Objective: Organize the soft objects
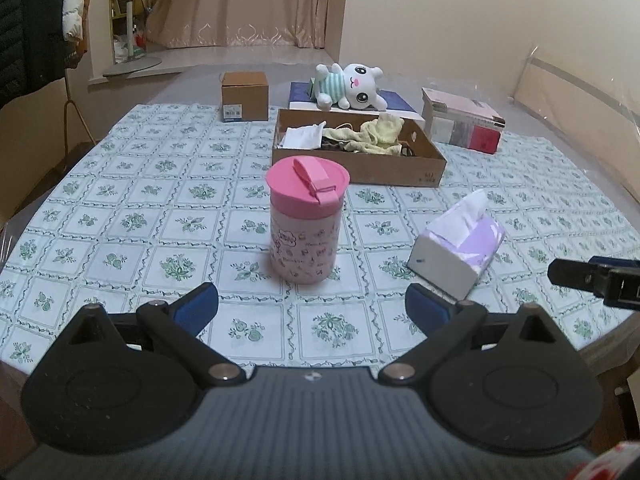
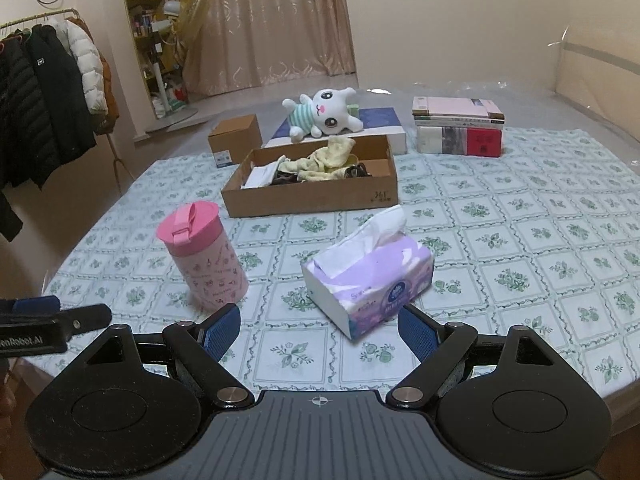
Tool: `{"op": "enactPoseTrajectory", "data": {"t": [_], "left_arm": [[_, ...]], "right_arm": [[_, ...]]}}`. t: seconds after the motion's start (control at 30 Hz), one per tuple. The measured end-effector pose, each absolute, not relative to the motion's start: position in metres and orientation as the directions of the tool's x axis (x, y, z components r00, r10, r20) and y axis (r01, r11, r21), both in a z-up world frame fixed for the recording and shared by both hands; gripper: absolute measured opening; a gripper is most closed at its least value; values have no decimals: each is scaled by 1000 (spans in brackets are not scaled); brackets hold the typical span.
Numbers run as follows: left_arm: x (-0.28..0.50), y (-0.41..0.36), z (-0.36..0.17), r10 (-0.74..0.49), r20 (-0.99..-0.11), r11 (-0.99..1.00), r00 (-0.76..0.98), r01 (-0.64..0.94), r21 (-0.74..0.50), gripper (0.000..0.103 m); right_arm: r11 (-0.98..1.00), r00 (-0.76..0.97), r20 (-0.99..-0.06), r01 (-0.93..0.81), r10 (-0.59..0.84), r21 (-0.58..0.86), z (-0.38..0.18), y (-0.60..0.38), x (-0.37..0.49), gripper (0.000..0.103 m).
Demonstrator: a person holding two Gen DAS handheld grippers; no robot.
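A white plush rabbit (image 1: 352,86) in a striped shirt lies on a blue box behind a shallow cardboard tray (image 1: 360,168). The tray holds yellow cloths (image 1: 372,136) and a white cloth (image 1: 304,136). A purple tissue pack (image 1: 460,244) lies on the tablecloth, front right. My left gripper (image 1: 312,308) is open and empty, just short of a pink cup (image 1: 306,220). My right gripper (image 2: 320,328) is open and empty, its jaws close in front of the tissue pack (image 2: 368,276). The rabbit (image 2: 324,114), tray (image 2: 312,200) and cup (image 2: 204,256) also show in the right wrist view.
A small brown carton (image 1: 245,96) stands at the back left. A stack of books (image 1: 464,124) stands at the back right. The round table (image 1: 140,208) has a floral cloth. Coats hang on a rack (image 2: 44,100) to the left.
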State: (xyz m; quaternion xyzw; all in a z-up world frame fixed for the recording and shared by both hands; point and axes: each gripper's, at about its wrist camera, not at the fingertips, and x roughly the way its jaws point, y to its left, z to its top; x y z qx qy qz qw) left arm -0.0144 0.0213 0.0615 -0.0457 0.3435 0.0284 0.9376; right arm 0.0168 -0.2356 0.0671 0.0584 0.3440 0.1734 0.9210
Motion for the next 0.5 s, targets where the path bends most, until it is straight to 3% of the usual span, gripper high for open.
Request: {"op": "enactPoseTrajectory", "data": {"t": [0.5], "left_arm": [[-14, 18, 54, 31, -658, 993, 753, -98, -65, 99]], "right_arm": [[932, 690, -627, -287, 361, 221, 58, -227, 14, 85]]}}
